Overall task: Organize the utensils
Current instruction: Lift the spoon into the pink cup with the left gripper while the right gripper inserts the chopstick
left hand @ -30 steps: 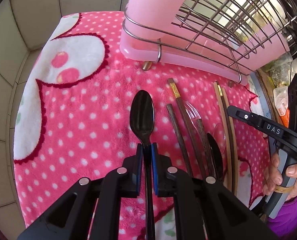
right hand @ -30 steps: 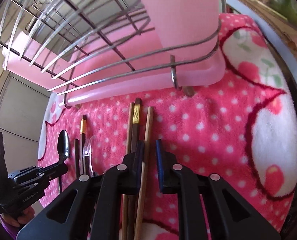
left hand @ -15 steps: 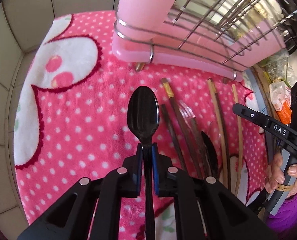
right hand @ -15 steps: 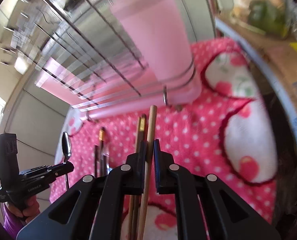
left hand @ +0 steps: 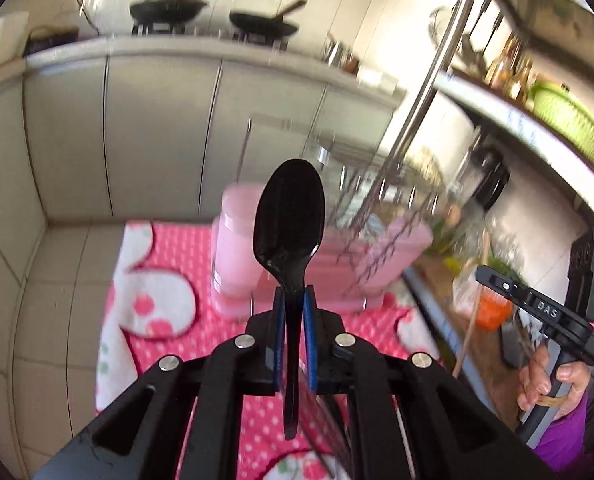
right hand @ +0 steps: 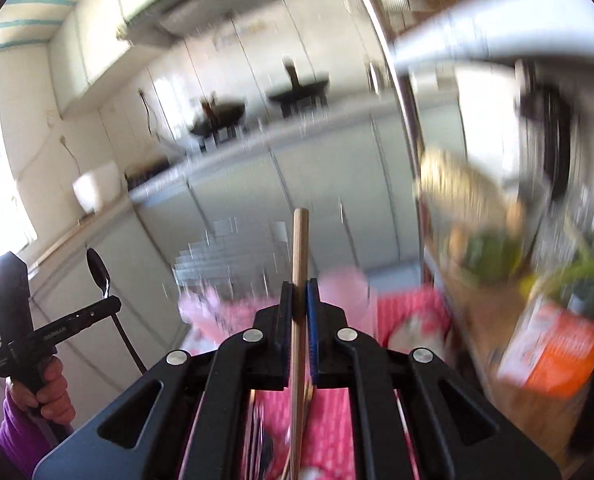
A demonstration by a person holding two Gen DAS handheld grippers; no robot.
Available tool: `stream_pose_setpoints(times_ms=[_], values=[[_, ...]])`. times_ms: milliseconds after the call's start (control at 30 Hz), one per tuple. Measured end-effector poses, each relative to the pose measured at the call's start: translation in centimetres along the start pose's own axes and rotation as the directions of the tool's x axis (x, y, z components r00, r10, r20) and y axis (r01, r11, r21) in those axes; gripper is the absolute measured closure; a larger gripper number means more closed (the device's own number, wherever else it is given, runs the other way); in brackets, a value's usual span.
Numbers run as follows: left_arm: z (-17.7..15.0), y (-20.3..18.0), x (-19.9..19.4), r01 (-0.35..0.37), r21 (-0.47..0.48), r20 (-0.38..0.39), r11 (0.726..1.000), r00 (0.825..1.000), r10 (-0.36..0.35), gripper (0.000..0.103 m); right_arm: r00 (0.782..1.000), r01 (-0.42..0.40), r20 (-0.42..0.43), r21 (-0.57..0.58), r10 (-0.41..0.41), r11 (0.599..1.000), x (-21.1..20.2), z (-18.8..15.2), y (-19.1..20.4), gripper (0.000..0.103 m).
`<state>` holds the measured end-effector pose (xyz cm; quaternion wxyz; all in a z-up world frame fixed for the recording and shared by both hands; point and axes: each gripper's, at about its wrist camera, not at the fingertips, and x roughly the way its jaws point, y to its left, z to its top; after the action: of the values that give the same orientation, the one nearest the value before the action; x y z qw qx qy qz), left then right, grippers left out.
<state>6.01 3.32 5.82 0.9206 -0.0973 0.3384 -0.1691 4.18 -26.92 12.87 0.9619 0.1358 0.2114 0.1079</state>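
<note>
Left wrist view: the left gripper is clamped on the neck of the black spoon, its blue pads pressed against both sides of the handle. A second ago the spoon lay flat on the pink polka-dot towel beside the other utensils; now it is lifted clear and stands bowl-up, with the kitchen cabinets behind it. The pink utensil cup at the end of the wire dish rack sits just beyond and below the bowl. At the right edge the right gripper holds a thin wooden chopstick.

Right wrist view: heavily blurred by motion. The right gripper is closed narrowly on the wooden chopstick, which a second ago rested on the towel with its partners and now points up. More utensils appear to remain on the towel below, too smeared to name. At left, the left gripper carries the black spoon.

Both picks look done, so the carry to the cup is likely the next step, and each utensil must be tipped handle-down to drop in.
</note>
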Motion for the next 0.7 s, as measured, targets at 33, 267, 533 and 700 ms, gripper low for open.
stream_pose_setpoints(times_ms=[33,267,533,700], values=[[1.0,-0.2,-0.7,-0.004,0.003,0.036,1.0,0.999,0.004,0.095,0.999,0.002,0.049,-0.014,-0.001,1.0,-0.3,1.4,0.2,0.096],[8.6,-1.2,-2.8,-0.044,-0.008,0.275,0.999,0.96,0.045,0.095,0.961,0.068,0.271,-0.071,-0.046,0.995,0.9,7.3,0.4,0.096],[13.3,-0.1,0.2,-0.139,-0.012,0.338,0.99,0.931,0.135,0.095,0.956,0.125,0.278,-0.083,-0.097,0.989,7.5,8.0,-0.9,0.096],[13.4,0.7,3.6,-0.154,-0.003,0.311,0.988,0.939,0.147,0.095,0.968,0.139,0.221,-0.079,-0.119,0.987,10.4,6.0,-2.0,0.096]])
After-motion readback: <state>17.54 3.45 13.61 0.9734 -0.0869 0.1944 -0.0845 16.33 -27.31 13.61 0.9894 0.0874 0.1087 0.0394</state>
